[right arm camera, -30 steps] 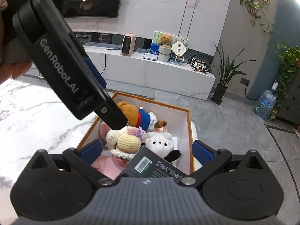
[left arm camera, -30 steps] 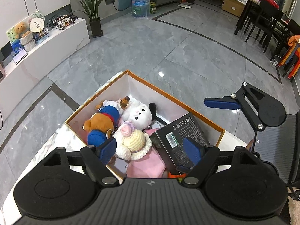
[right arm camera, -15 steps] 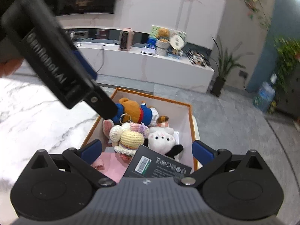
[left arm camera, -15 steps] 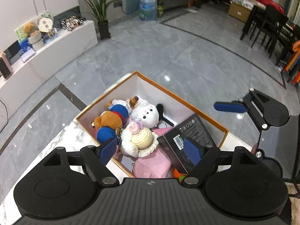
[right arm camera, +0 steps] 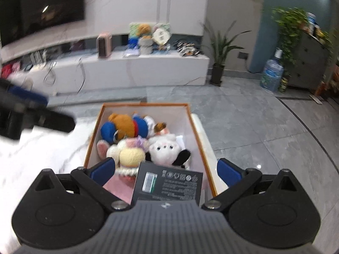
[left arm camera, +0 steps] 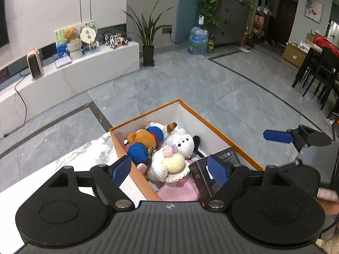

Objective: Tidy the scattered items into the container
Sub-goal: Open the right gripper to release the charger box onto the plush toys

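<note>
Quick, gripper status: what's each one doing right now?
Left gripper: open, holding nothing, above the box.
Right gripper: open, holding nothing, above the same box.

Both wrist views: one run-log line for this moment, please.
left claw: open, empty | right claw: open, empty | orange-rimmed cardboard box: holds plush toys, black carton | stage: apparently finished

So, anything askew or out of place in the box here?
Only the black carton: it lies tilted at the near end of the box, propped on the pink item rather than flat. The plush toys are piled inside. Nothing is spilled; both grippers are open.
</note>
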Demonstrator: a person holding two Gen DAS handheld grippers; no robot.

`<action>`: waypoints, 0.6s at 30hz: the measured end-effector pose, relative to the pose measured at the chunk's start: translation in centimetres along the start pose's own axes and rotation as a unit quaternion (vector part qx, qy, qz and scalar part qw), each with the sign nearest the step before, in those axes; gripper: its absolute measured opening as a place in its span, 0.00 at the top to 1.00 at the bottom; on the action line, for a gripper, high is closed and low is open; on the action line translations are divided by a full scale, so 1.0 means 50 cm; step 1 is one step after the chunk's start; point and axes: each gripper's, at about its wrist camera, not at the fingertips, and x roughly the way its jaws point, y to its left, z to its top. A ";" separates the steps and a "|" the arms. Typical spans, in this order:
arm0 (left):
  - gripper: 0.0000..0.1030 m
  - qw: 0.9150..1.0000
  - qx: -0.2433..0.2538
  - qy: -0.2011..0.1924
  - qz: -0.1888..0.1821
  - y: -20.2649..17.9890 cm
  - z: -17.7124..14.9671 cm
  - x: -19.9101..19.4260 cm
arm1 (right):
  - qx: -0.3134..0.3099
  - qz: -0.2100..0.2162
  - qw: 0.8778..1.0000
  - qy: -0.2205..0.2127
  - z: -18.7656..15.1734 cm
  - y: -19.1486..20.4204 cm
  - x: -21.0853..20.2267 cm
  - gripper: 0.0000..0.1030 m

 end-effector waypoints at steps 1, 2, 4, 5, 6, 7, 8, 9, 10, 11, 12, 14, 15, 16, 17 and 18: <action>0.09 1.000 0.000 -0.005 0.002 -0.003 -0.002 -0.004 | 0.016 -0.004 1.000 -0.006 0.003 -0.005 -0.004 0.00; 0.09 1.000 0.000 -0.010 0.003 -0.007 -0.003 -0.009 | 0.032 -0.007 0.999 -0.011 0.005 -0.010 -0.008 0.00; 0.09 1.000 -0.001 -0.018 0.007 -0.013 -0.008 -0.018 | 0.055 -0.013 0.998 -0.020 0.006 -0.015 -0.016 0.00; 0.09 1.000 -0.002 -0.023 0.010 -0.018 -0.012 -0.023 | 0.064 -0.017 0.998 -0.022 0.006 -0.016 -0.020 0.00; 0.09 0.999 -0.005 -0.027 0.017 -0.021 -0.015 -0.026 | 0.072 -0.025 0.997 -0.021 0.007 -0.015 -0.023 0.00; 0.09 0.999 -0.007 -0.030 0.027 -0.025 -0.020 -0.029 | 0.079 -0.033 0.996 -0.019 0.006 -0.013 -0.026 0.00; 0.09 0.999 -0.008 -0.034 0.034 -0.028 -0.025 -0.030 | 0.083 -0.036 0.996 -0.020 0.006 -0.013 -0.030 0.00; 0.09 0.998 -0.010 -0.039 0.040 -0.030 -0.030 -0.032 | 0.086 -0.036 0.995 -0.023 0.004 -0.011 -0.034 0.00; 0.08 0.998 -0.014 -0.042 0.045 -0.031 -0.036 -0.033 | 0.087 -0.038 0.995 -0.023 0.000 -0.006 -0.036 0.00; 0.06 0.998 -0.022 -0.043 0.049 -0.029 -0.041 -0.032 | 0.088 -0.043 0.995 -0.021 -0.003 -0.002 -0.038 0.00; 0.05 0.997 -0.031 -0.041 0.050 -0.026 -0.047 -0.031 | 0.091 -0.050 0.994 -0.017 -0.007 0.002 -0.038 0.00; 0.05 0.997 -0.052 -0.034 0.051 -0.018 -0.056 -0.023 | 0.100 -0.067 0.993 0.001 -0.017 0.013 -0.034 0.00; 0.05 0.996 -0.061 -0.030 0.056 -0.014 -0.060 -0.019 | 0.107 -0.076 0.991 0.012 -0.020 0.017 -0.031 0.00; 0.05 0.996 -0.066 -0.026 0.062 -0.011 -0.065 -0.014 | 0.115 -0.084 0.989 0.025 -0.023 0.019 -0.028 0.00; 0.05 0.995 -0.067 -0.022 0.069 -0.009 -0.071 -0.010 | 0.124 -0.087 0.988 0.042 -0.026 0.021 -0.023 0.00; 0.05 0.995 -0.069 -0.019 0.074 -0.006 -0.077 -0.008 | 0.130 -0.088 0.986 0.059 -0.028 0.022 -0.019 0.00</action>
